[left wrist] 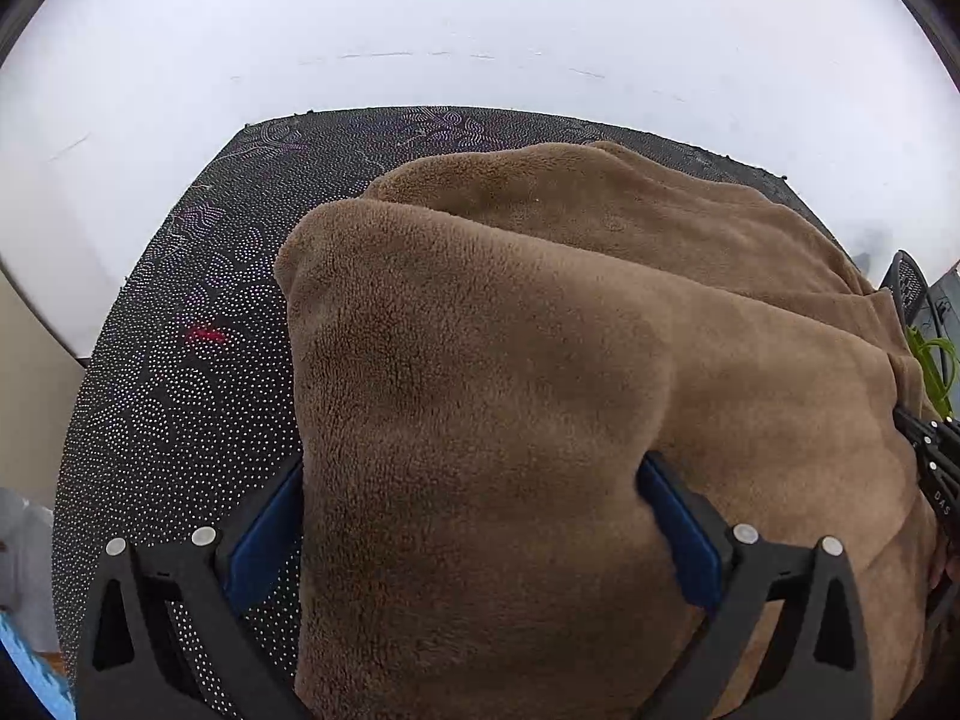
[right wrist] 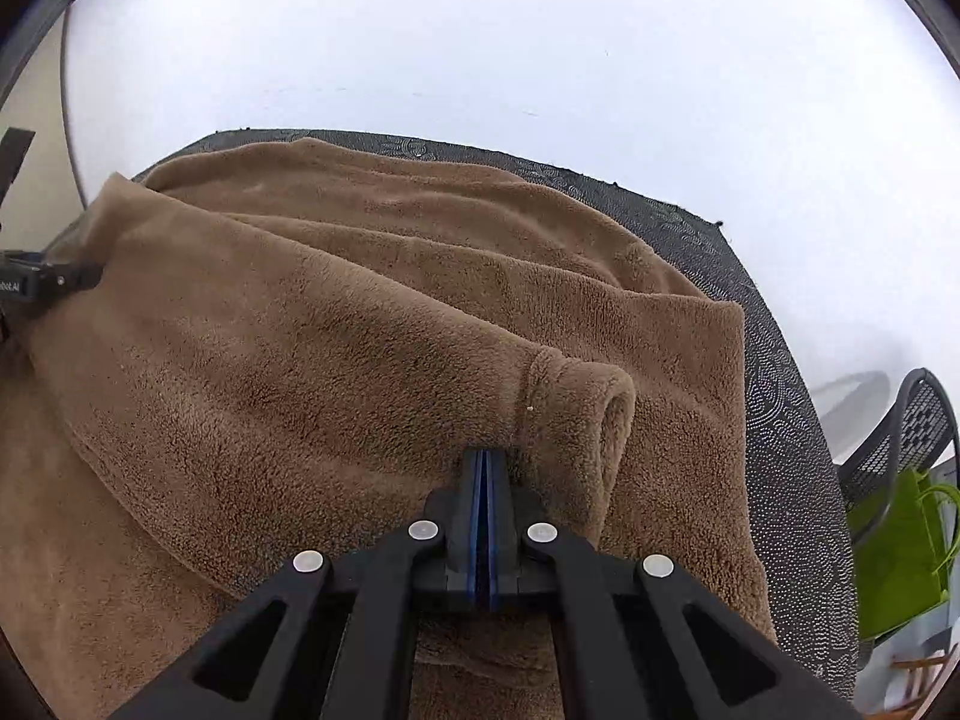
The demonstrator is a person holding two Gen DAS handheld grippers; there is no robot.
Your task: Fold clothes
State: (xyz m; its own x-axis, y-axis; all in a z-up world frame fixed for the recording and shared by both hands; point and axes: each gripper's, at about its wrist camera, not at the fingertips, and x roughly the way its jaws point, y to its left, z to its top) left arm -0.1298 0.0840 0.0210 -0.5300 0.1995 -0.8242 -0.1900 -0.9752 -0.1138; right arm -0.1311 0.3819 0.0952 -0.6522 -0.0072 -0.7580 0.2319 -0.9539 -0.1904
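Note:
A brown fleece garment (left wrist: 510,360) lies on a black dotted mat (left wrist: 180,360). In the left wrist view a thick folded part of it fills the space between the wide-open jaws of my left gripper (left wrist: 474,516); the blue pads stand apart on either side of the cloth. In the right wrist view the garment (right wrist: 300,330) spreads over the mat (right wrist: 780,420), and my right gripper (right wrist: 485,462) is shut on the fleece just beside a sleeve cuff (right wrist: 588,402). The left gripper's body (right wrist: 36,285) shows at the far left edge there.
The mat lies on a white table (left wrist: 480,30). A black mesh chair (right wrist: 912,420) and a green bag (right wrist: 894,552) stand at the right beyond the mat's edge. The right gripper's black body (left wrist: 936,468) shows at the right edge of the left wrist view.

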